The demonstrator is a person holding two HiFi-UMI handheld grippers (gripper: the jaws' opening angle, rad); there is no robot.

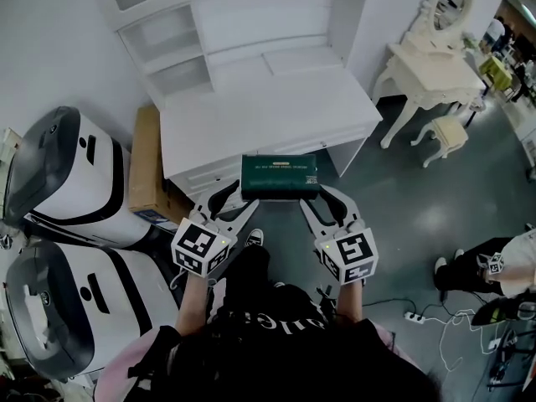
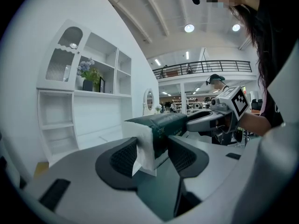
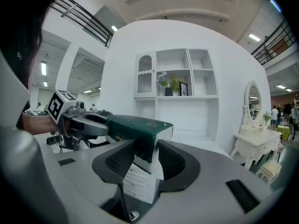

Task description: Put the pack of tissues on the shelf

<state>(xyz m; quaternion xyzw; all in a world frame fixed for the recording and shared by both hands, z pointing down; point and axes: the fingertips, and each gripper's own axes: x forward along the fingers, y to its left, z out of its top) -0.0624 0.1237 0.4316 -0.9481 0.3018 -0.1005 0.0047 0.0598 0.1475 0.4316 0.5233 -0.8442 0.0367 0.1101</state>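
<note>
The pack of tissues [image 1: 279,175], dark green with white ends, hangs level above the front edge of a white desk [image 1: 260,111]. My left gripper [image 1: 240,196] is shut on its left end, and my right gripper [image 1: 311,195] is shut on its right end. In the left gripper view the pack [image 2: 159,125] sits clamped between the black pads, white tissue showing at its end. The right gripper view shows the pack [image 3: 138,127] gripped the same way. The white shelf unit [image 1: 180,44] rises at the back of the desk; its open compartments [image 3: 180,71] hold a plant and a frame.
A brown cardboard box [image 1: 147,162] stands at the desk's left. Two large white-and-black machines [image 1: 63,182] are at the far left. A white dressing table [image 1: 427,69] with an oval mirror and stool [image 1: 444,136] stands at the right. Cables and a power strip [image 1: 414,315] lie on the floor.
</note>
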